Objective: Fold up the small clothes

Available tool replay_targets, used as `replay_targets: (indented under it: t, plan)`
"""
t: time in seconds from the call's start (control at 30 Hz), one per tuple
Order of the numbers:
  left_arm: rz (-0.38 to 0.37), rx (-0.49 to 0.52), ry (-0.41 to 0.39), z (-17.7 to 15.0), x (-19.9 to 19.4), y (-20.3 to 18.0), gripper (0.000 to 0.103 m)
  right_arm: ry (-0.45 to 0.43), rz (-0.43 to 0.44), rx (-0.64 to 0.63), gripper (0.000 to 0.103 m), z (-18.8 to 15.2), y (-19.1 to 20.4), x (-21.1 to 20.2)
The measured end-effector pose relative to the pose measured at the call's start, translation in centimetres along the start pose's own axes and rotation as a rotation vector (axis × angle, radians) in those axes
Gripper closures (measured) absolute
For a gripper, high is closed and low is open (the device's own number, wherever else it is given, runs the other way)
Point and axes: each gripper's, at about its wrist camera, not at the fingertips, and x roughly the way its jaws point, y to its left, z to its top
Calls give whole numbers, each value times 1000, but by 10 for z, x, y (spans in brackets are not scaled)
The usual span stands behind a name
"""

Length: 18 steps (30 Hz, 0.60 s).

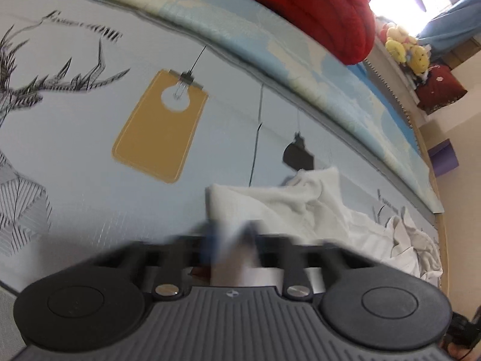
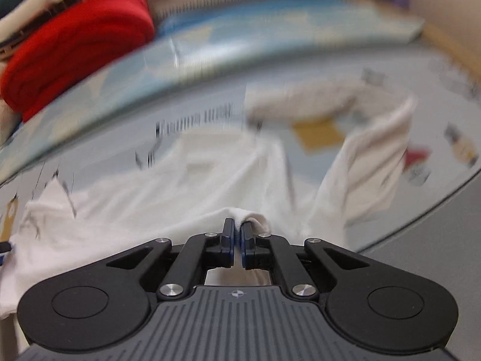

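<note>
Printed mat (image 1: 75, 138) with a yellow tag motif (image 1: 159, 129) at centre left; red folded fabric (image 1: 315, 9) at upper right. White garment (image 1: 285, 204) lies lower centre, long axis running toward lower right. Left gripper (image 1: 231, 240) blurred, clenched on its edge; right gripper (image 2: 237, 237) pinches a fold

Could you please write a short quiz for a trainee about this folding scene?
1. True or false: the right hand-held gripper is shut on the white garment.
2. What colour is the folded blanket at the far edge of the printed mat? A green, B red, C black.
3. Fill in: the left hand-held gripper pinches ____ cloth.

Key: 1 true; 2 B; 3 white.
</note>
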Motion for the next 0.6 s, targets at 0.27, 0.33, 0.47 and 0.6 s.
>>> replay_targets:
  t: [0.27,0.33,0.47,0.6]
  plan:
    - [91,55,-201,15,-38,-8,103,-36,-13,-29,98,0,6,-2]
    - [97,18,-177,18,-40,-2,102,-51,-34,-21,98,0,6,-1]
    - [10,12,11,17,-42,5,90,-26,-31,24,92,3,-1,5]
    - [-40,142,190,-8,-38,-2,82,3,-17,14,78,4,-5,7]
